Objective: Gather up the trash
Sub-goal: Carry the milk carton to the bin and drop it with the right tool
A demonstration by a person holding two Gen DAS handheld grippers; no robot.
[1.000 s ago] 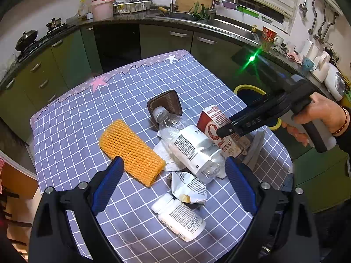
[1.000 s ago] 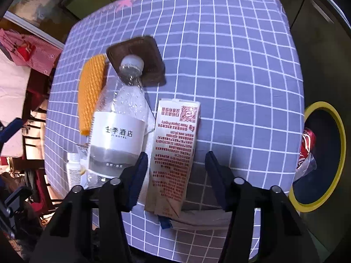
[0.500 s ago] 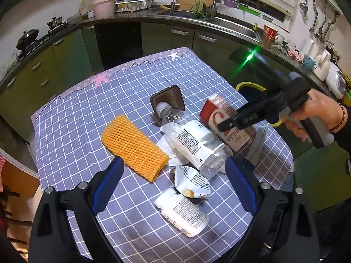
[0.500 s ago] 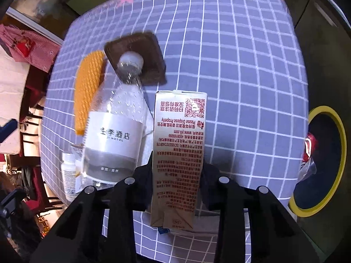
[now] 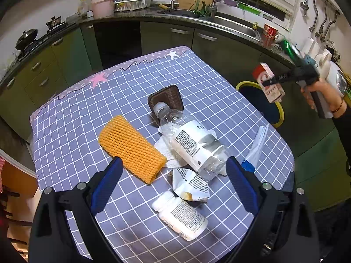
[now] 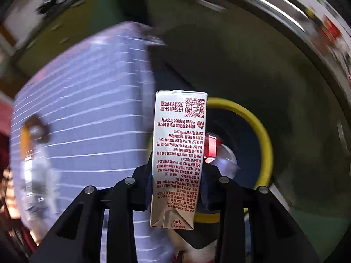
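Right claw [image 6: 177, 188] clenched on carton [image 6: 178, 153], now lifted off tabletop [image 5: 197, 83] and swung toward bin [image 6: 261, 135] just beyond it; drop next. Left claw [image 5: 173, 188] spread wide, empty.

I see a purple tablecloth [image 5: 72, 118] with a white grid, pink and white stars on its border. Orange honeycomb foam net [image 5: 131, 149]. Clear bottle [image 5: 193, 142], white label with black print. White pill bottle [image 5: 182, 215]. Brown ribbed tray [image 5: 169, 97]. Milk carton [image 6: 178, 153] white with red print, red front. Bin [image 6: 261, 131] has a yellow rim and dark inside. Green cabinets [image 5: 43, 74].
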